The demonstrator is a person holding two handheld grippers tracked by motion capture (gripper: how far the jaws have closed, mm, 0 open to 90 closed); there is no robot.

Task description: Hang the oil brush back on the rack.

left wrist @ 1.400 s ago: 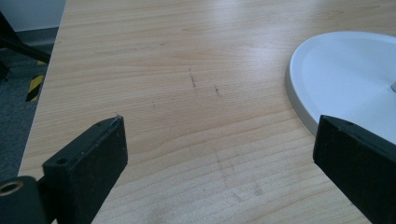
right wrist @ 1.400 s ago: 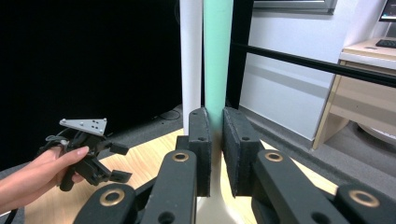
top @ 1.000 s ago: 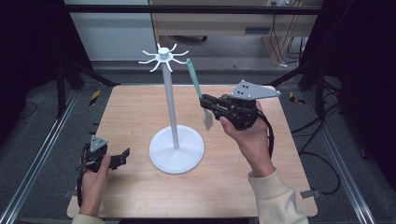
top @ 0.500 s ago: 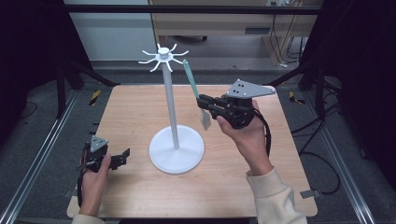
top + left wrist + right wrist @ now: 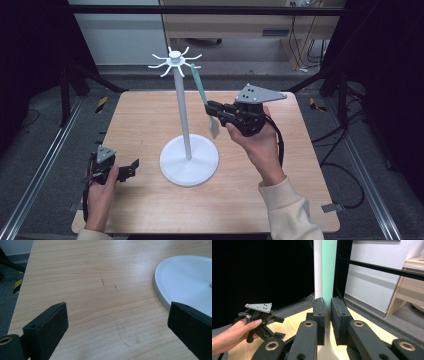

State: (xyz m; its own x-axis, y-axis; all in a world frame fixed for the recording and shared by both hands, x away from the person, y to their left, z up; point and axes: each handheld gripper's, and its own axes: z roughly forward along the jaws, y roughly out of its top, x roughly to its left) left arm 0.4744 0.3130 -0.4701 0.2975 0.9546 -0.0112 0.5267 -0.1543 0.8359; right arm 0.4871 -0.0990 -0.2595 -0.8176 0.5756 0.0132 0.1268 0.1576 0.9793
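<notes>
The left gripper [image 5: 134,167] sits low near the table's [image 5: 280,200] front left corner, jaws spread wide with nothing between them, just short of the stand's [image 5: 189,161] white base. Farther in, the right gripper [image 5: 209,108] is clamped on a spatula [image 5: 201,90] with a teal handle, held in the air beside the stand's pole — the handle slants up toward the hooks [image 5: 175,61] at the top, the pale blade hanging below the jaws.

The risk, as I judge it, is a missed hook: the handle's end looks close to a prong, and a small tilt could send it past, or knock the pole and rock the stand. A grip this far down the handle may also let the spatula pivot.

Whether the handle end has a hole, and whether it touches a prong yet, is too small to tell — the right gripper view cuts the handle [image 5: 328,270] off above the jaws.
</notes>
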